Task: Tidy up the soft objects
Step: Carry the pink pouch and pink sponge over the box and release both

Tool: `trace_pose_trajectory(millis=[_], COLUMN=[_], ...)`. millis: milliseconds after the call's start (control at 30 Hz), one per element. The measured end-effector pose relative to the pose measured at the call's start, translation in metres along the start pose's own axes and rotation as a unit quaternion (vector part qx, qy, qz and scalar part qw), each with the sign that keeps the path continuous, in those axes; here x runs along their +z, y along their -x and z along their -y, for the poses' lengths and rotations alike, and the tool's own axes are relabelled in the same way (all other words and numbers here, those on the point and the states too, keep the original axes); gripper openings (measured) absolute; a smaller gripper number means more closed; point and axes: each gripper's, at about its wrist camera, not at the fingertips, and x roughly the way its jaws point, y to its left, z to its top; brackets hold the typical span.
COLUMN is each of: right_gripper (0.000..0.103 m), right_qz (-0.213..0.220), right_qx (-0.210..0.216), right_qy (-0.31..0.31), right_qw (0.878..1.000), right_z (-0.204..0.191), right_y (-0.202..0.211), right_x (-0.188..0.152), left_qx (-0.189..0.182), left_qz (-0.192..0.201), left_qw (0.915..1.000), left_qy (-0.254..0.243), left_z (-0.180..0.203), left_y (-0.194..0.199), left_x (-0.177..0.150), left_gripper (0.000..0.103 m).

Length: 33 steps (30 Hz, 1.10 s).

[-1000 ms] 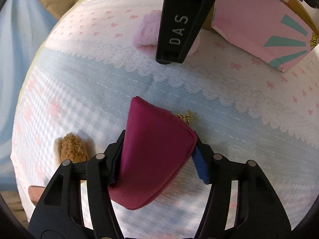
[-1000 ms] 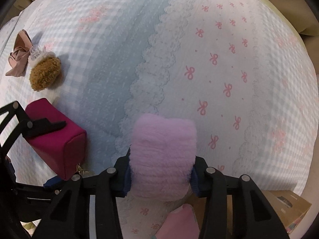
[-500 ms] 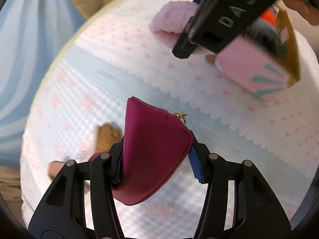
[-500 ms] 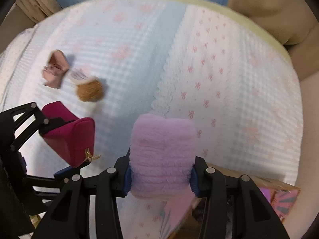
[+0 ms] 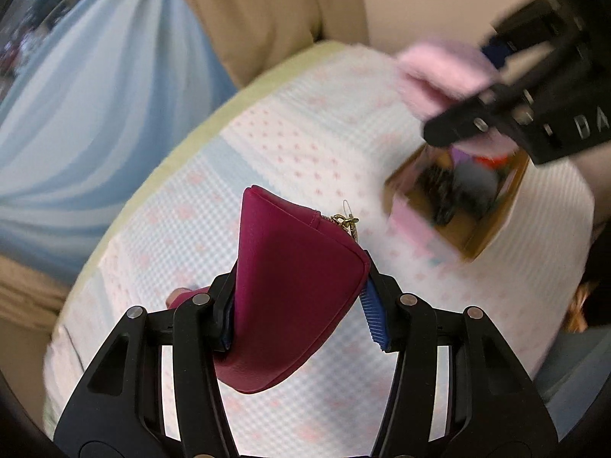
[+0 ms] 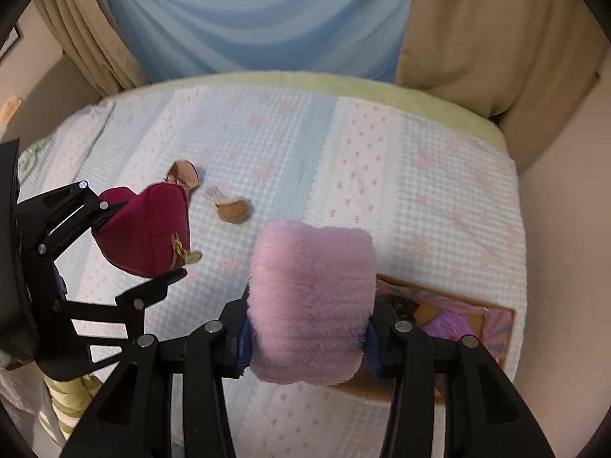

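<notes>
My left gripper (image 5: 301, 305) is shut on a magenta zip pouch (image 5: 290, 290) and holds it high above the bed. It also shows in the right wrist view (image 6: 149, 236). My right gripper (image 6: 305, 339) is shut on a fluffy pink soft item (image 6: 309, 301), also seen in the left wrist view (image 5: 446, 72), above an open cardboard box (image 5: 477, 236) that holds several soft things. The box shows partly behind the pink item in the right wrist view (image 6: 496, 316).
A brown fluffy puff (image 6: 233, 210) and a pink bow (image 6: 183, 175) lie on the blue-and-pink checked bedspread (image 6: 343, 175). Blue and beige curtains (image 6: 267, 19) hang behind the bed. A wall stands on the right.
Both grippers have risen well above the bed with their items. The pink item now hangs over the box, whose inside has come into view.
</notes>
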Motion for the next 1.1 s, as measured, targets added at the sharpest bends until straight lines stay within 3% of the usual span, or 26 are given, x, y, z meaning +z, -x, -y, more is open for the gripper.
trace_pose_trajectory(millis=[233, 433, 700, 833, 1100], right_gripper=[0.042, 0.042, 0.042, 0.042, 0.042], right_qz=[0.030, 0.050, 0.042, 0.032, -0.002], right_qx=[0.002, 0.001, -0.009, -0.014, -0.010], right_qy=[-0.022, -0.039, -0.083, -0.103, -0.134], right_qw=[0.999, 0.998, 0.996, 0.994, 0.991], right_z=[0.027, 0.059, 0.127, 0.161, 0.218], right_y=[0.066, 0.097, 0.094, 0.084, 0.053], right_x=[-0.035, -0.062, -0.093, -0.102, -0.111], left_qx=[0.022, 0.016, -0.012, -0.037, -0.052], left_qz=[0.020, 0.034, 0.043, 0.034, 0.003], left_qw=[0.9971, 0.9904, 0.9833, 0.9799, 0.9793], left_qy=[0.070, 0.133, 0.177, 0.193, 0.195], left_z=[0.030, 0.062, 0.103, 0.124, 0.163], left_y=[0.061, 0.079, 0.074, 0.051, 0.011], left_x=[0.027, 0.048, 0.081, 0.097, 0.127], left_gripper=[0.049, 0.049, 0.049, 0.049, 0.049])
